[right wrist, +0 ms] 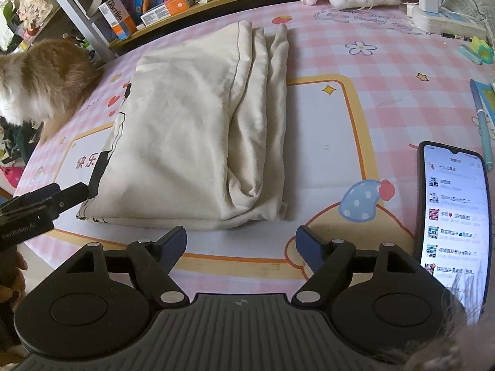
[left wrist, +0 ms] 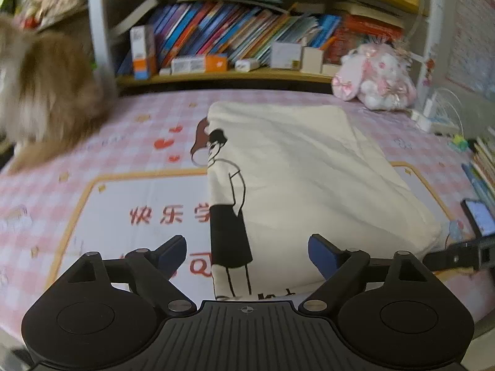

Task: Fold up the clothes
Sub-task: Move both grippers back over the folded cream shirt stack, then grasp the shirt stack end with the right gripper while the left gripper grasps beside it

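we hold both tongs, left tongs point(left wrist: 247, 255) and right tongs point(right wrist: 241, 242), apart and empty just short of the cream shirt point(right wrist: 198, 130), lying folded on the worktop point(right wrist: 355, 61), whether finished or awaiting another fold.

Both cameras sit low behind their tools and look forward over the surface point(left wrist: 123, 130) toward the bookshelf point(left wrist: 235, 31). The left view faces the folded shirt point(left wrist: 303, 170) closely; the right view sees the same shirt point(right wrist: 191, 130) from its right.

Lit phone point(right wrist: 454, 216), plush toy point(left wrist: 376, 77), furry animal point(left wrist: 43, 102), bookshelf point(left wrist: 232, 34)
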Tool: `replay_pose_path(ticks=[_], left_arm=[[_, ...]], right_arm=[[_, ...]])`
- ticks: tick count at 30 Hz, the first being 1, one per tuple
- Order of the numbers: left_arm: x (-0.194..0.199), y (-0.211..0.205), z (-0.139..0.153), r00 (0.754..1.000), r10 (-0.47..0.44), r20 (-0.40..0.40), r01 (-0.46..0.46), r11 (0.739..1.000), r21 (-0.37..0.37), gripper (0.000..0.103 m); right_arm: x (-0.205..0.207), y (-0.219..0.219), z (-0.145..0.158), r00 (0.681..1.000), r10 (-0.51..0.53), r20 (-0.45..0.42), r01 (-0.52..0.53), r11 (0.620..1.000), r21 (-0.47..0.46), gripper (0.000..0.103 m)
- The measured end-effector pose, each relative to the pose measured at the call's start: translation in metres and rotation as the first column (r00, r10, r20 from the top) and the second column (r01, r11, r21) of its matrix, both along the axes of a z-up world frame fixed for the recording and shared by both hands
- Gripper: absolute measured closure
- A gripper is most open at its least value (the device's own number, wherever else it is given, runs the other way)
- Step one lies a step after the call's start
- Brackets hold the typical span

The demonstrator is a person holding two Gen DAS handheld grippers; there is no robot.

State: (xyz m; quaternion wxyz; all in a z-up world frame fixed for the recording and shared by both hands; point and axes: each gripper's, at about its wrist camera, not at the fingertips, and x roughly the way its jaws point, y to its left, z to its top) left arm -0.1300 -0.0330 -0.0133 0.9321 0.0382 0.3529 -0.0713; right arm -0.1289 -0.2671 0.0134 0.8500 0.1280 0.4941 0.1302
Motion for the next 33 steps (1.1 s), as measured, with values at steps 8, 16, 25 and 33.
replay_pose_path(ticks=[8, 16, 25, 33], left_arm=[[-0.003, -0.011, 0.001, 0.996, -0.086, 0.041, 0.083, 0.994, 0.065, 0.011], [-0.004, -0.016, 0.001, 0.988, -0.143, 0.054, 0.138, 0.987, 0.087, 0.011], [-0.01, -0.044, -0.011, 0.95, -0.311, 0.012, 0.302, 0.932, 0.201, 0.011], [-0.013, -0.075, -0.026, 0.901, -0.434, -0.019, 0.414, 0.844, 0.339, 0.012]], right_arm=[[0.006, 0.001, -0.001, 1.0, -0.009, -0.008, 0.009, 0.999, 0.038, 0.027], [0.015, -0.006, -0.002, 0.998, -0.055, -0.029, 0.057, 0.992, 0.112, 0.032], [0.025, -0.035, -0.012, 0.976, -0.166, -0.137, 0.203, 0.925, 0.321, 0.084], [0.027, -0.045, 0.006, 0.97, -0.198, -0.141, 0.243, 0.806, 0.539, 0.088]])
